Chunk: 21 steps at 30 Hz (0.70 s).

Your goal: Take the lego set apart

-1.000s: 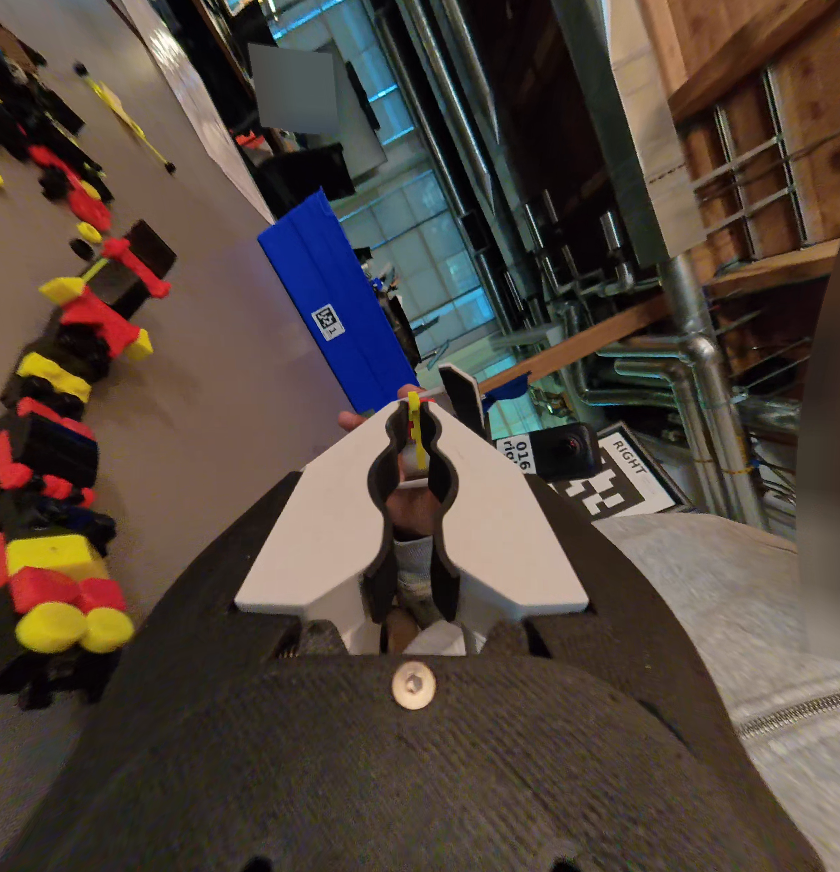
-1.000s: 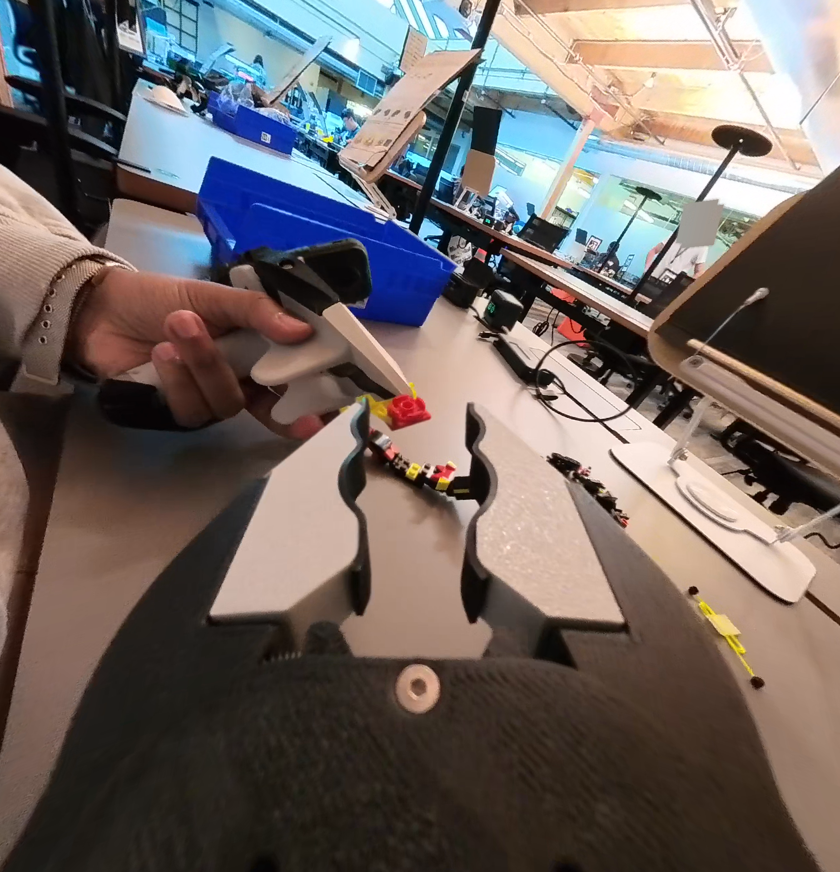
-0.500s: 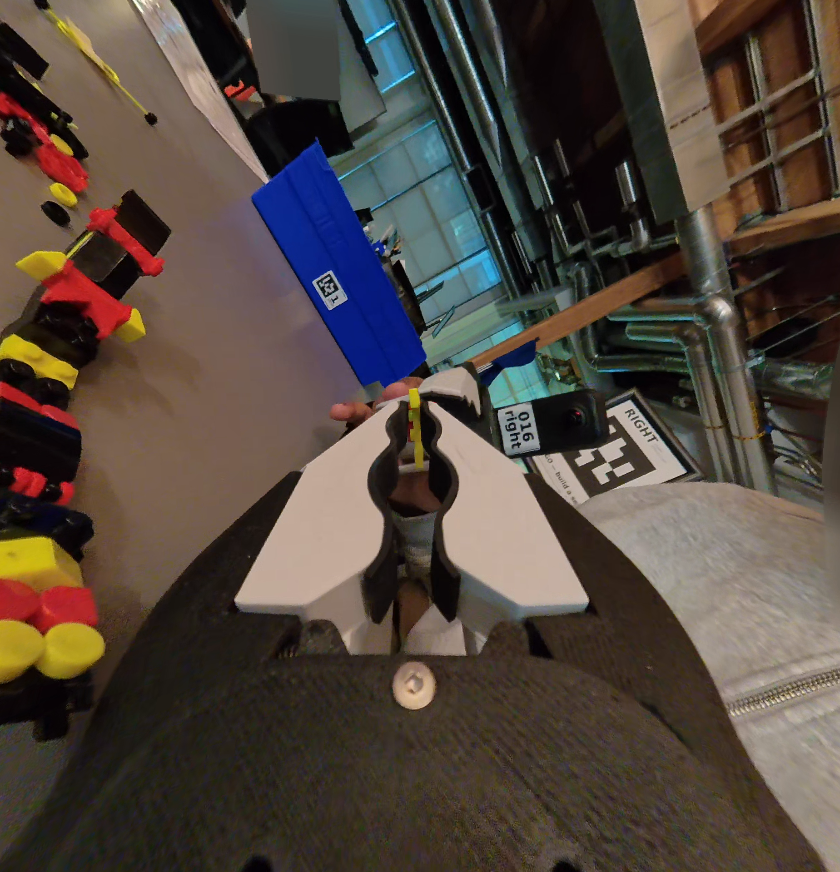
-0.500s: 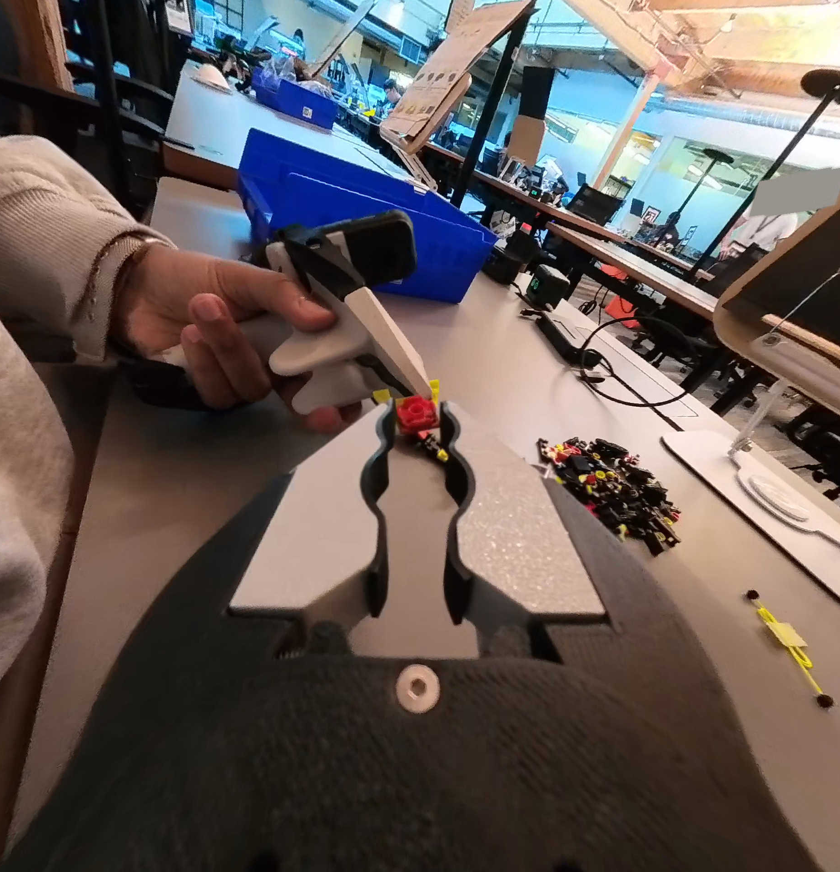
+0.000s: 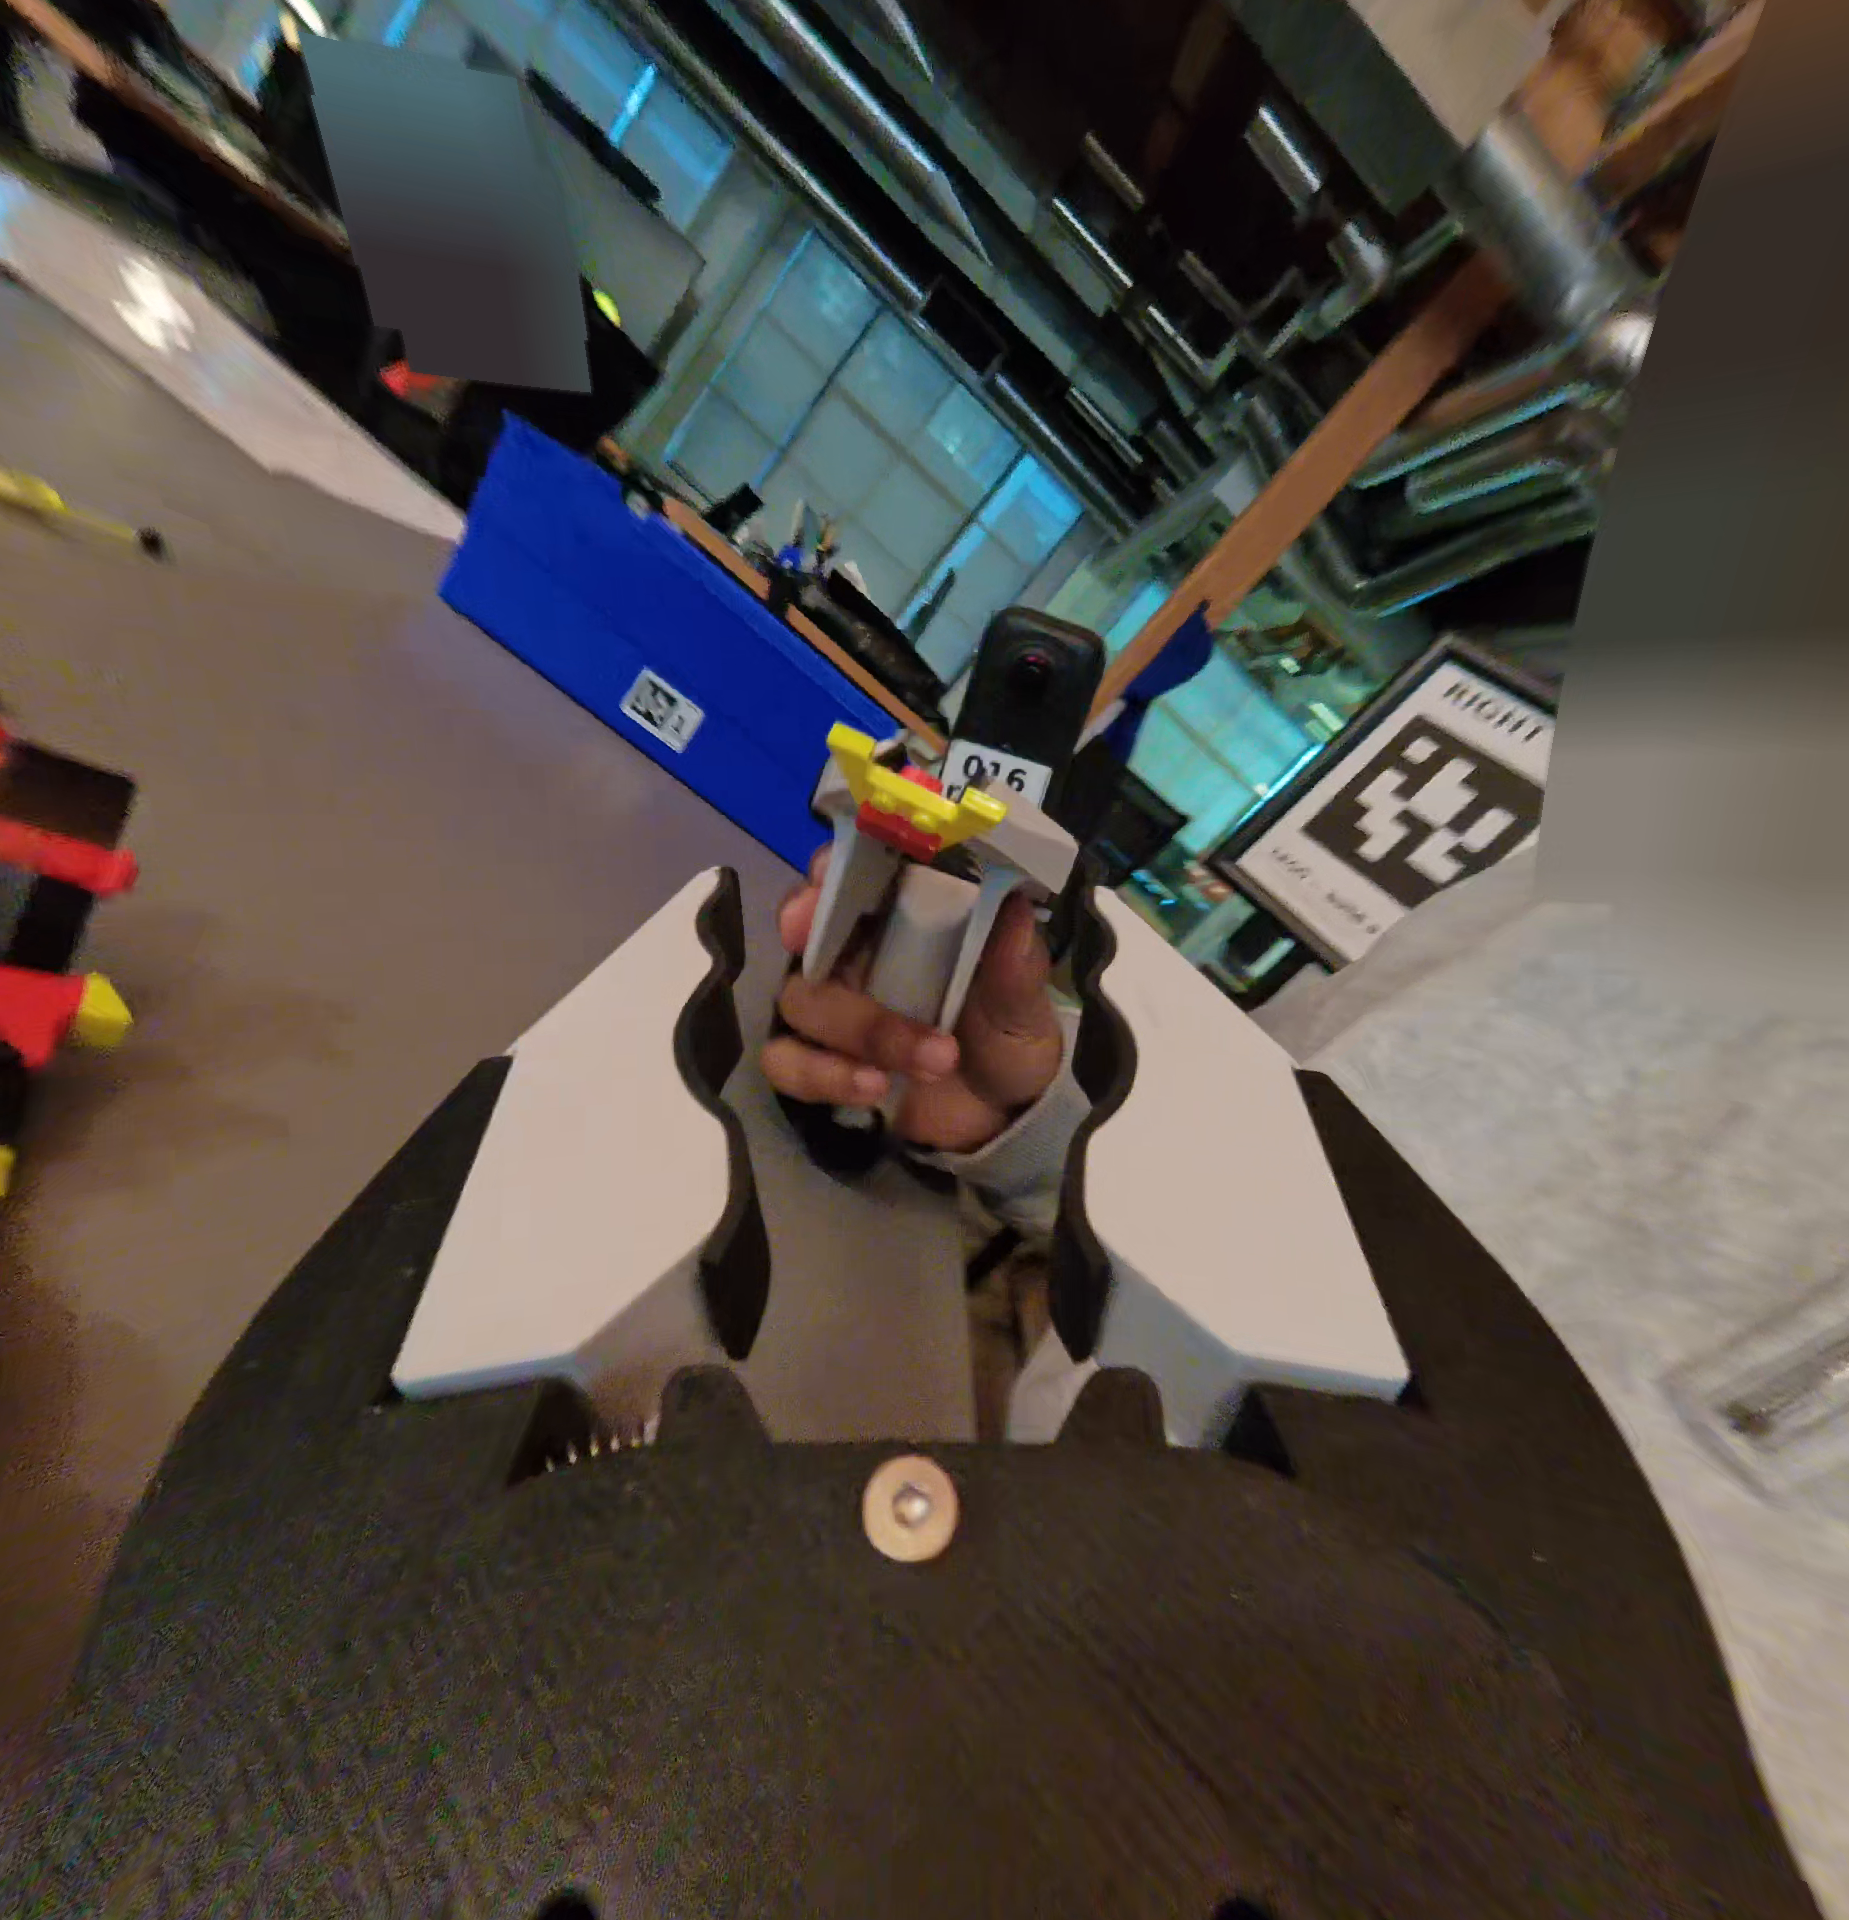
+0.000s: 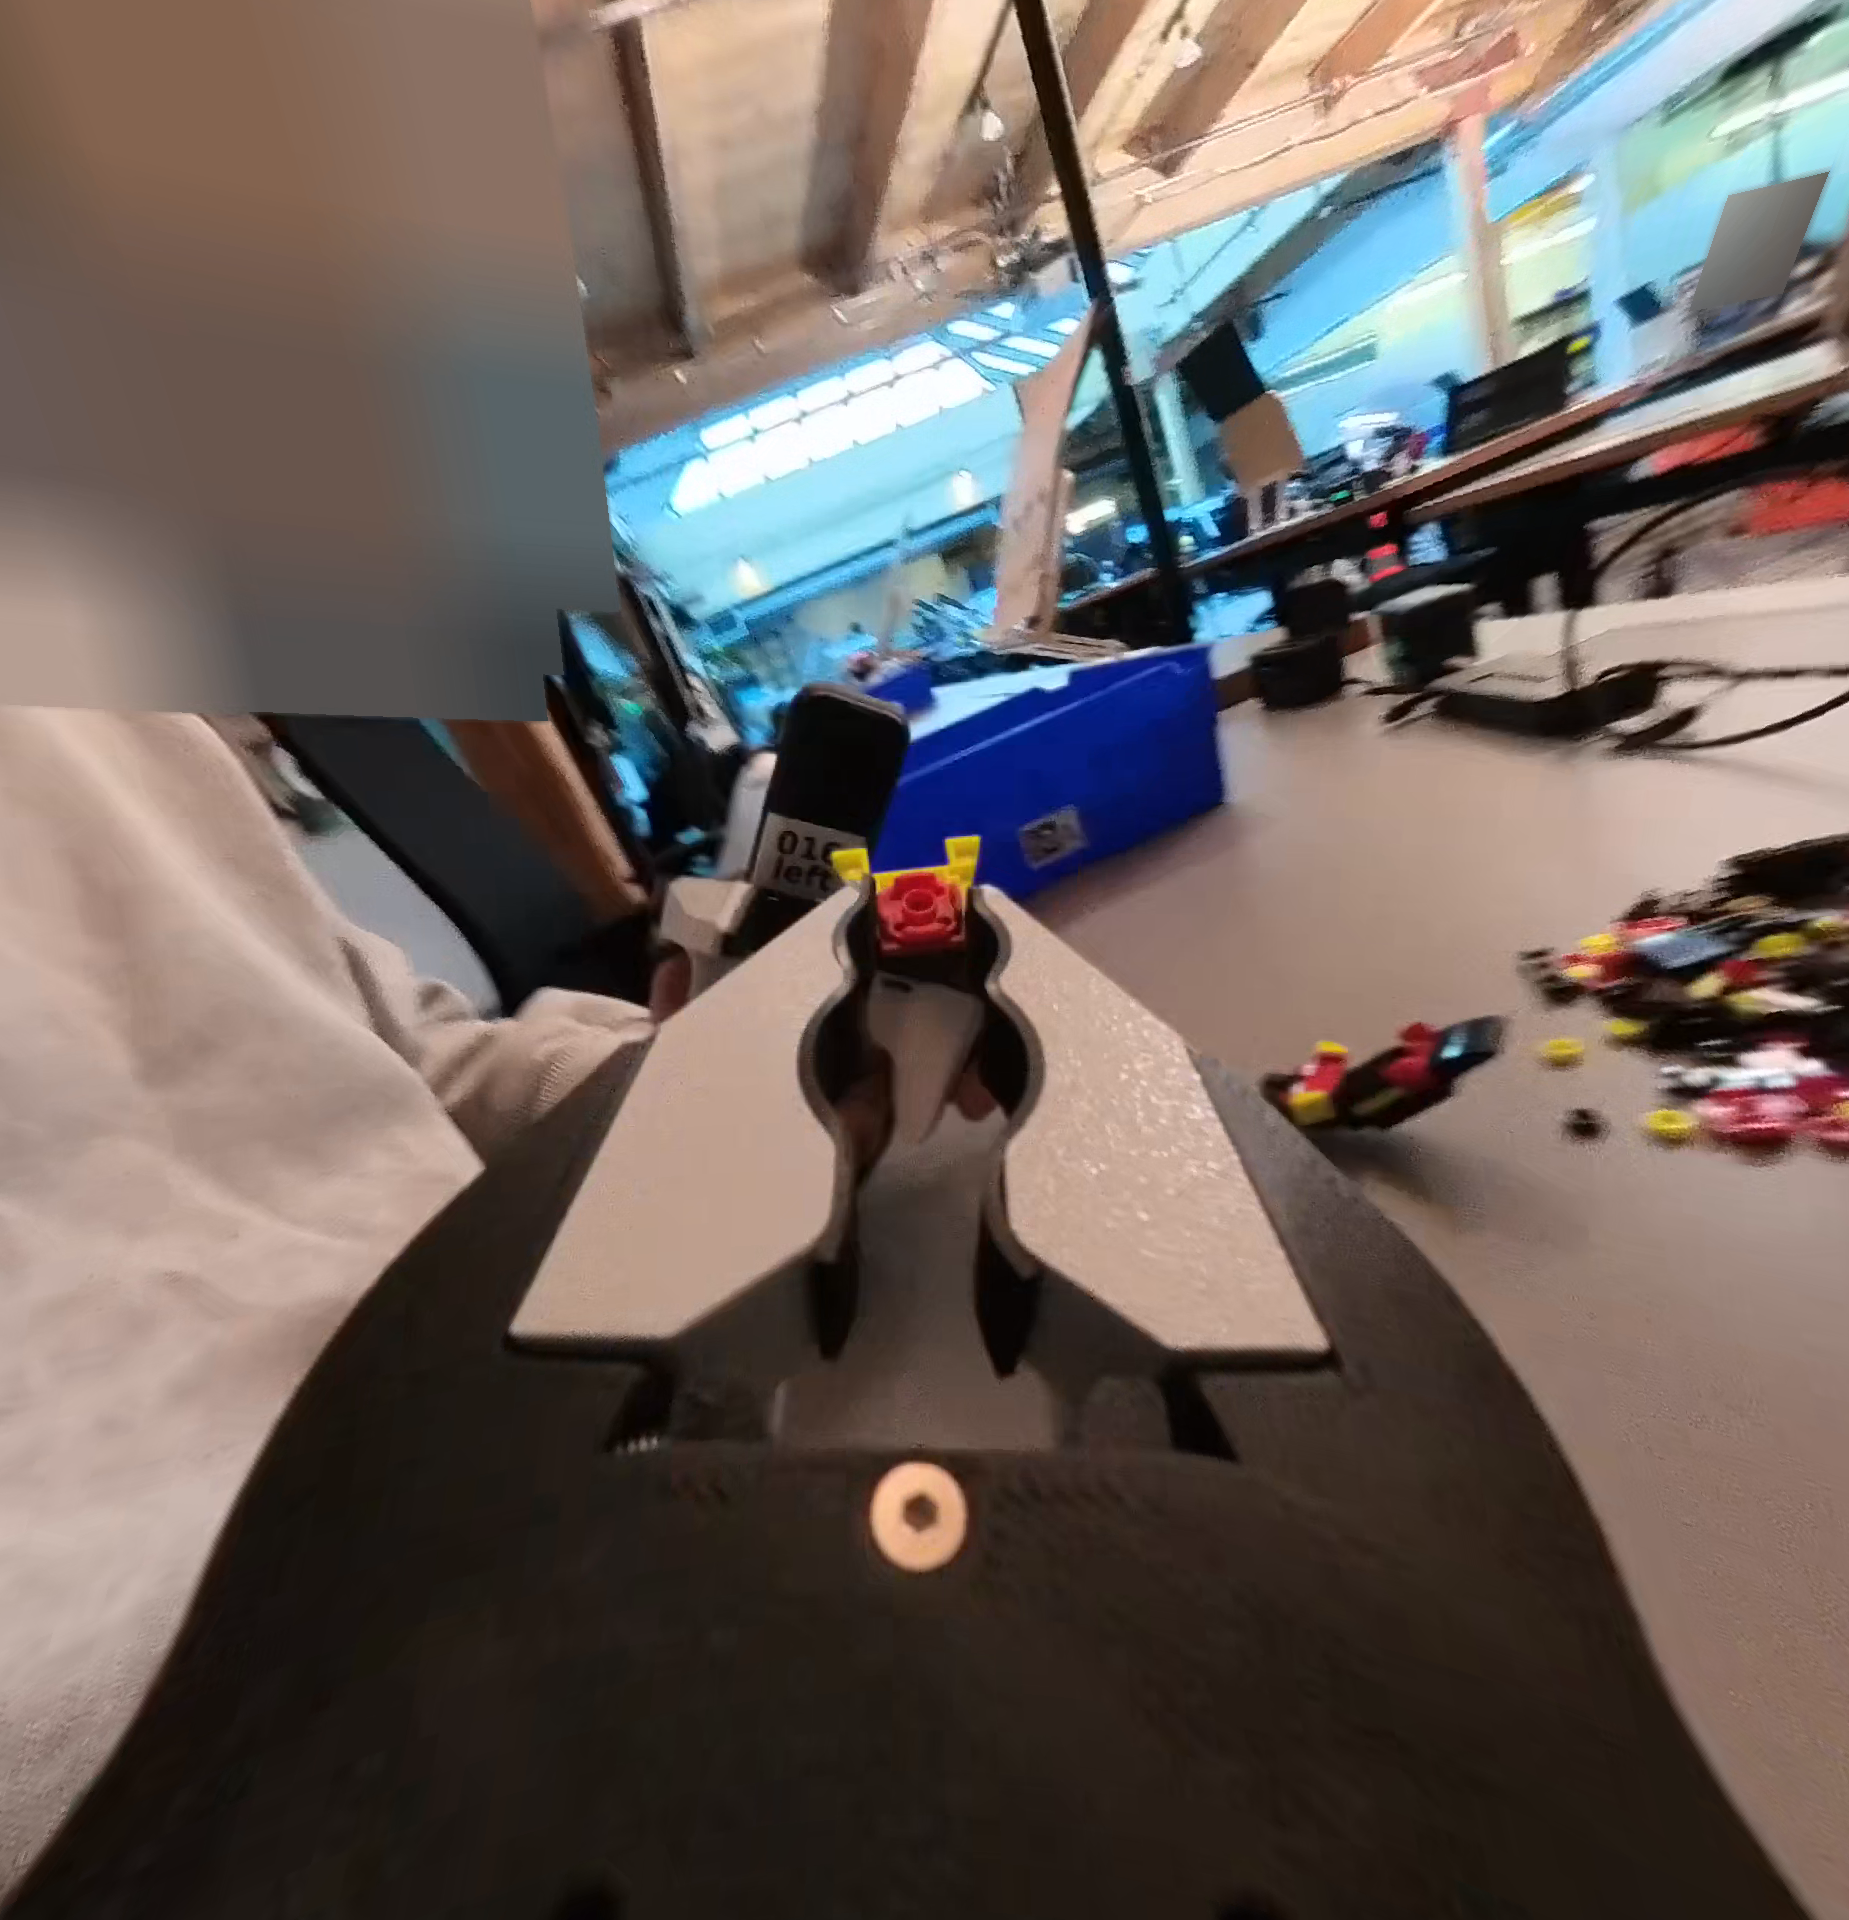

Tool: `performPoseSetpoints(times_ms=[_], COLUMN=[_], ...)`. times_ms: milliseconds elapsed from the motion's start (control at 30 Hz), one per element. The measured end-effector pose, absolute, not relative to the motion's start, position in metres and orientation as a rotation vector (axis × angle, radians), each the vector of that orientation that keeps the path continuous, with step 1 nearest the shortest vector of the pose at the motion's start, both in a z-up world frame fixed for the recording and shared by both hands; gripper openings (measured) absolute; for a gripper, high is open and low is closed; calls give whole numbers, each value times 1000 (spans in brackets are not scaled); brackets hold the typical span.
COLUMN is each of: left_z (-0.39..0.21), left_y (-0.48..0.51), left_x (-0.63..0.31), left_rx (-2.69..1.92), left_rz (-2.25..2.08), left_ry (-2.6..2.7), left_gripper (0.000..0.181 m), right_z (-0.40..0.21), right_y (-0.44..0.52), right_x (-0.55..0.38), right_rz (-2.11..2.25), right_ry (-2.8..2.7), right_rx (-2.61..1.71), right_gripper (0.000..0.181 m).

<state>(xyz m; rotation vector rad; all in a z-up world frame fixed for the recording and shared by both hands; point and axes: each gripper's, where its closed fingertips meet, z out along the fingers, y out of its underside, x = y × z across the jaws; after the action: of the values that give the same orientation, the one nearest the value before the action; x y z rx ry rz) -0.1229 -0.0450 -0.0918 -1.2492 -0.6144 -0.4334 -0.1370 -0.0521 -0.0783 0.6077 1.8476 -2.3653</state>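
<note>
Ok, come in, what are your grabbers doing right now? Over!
Left hand-held gripper open, holding nothing. Right hand-held gripper shut on small red-and-yellow lego piece, raised off grey table. Loose black, red, yellow lego pile right; nothing blocking.

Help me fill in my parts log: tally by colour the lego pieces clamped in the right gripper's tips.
Red lego piece: 1
Yellow lego piece: 1
Total: 2, joined together in the right gripper. Anything darker beneath them is too hidden to count.
</note>
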Motion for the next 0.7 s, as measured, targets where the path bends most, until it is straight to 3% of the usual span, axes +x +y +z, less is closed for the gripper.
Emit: performPoseSetpoints(times_ms=[33, 200, 700], left_z=[-89, -75, -74], left_y=[-46, -56, -56], left_x=[-122, -123, -121], left_rx=[-1257, -1226, -1215], left_rz=[-365, -175, -231], left_ry=[-590, -523, -513], left_gripper=[59, 29, 28], right_z=[-77, -77, -79], right_y=[-54, -60, -64], right_x=[-135, -127, -122], right_rz=[-2347, -2275, -2076], right_ry=[1787, 1663, 1425], right_rx=[612, 596, 620], right_gripper=[13, 14, 14])
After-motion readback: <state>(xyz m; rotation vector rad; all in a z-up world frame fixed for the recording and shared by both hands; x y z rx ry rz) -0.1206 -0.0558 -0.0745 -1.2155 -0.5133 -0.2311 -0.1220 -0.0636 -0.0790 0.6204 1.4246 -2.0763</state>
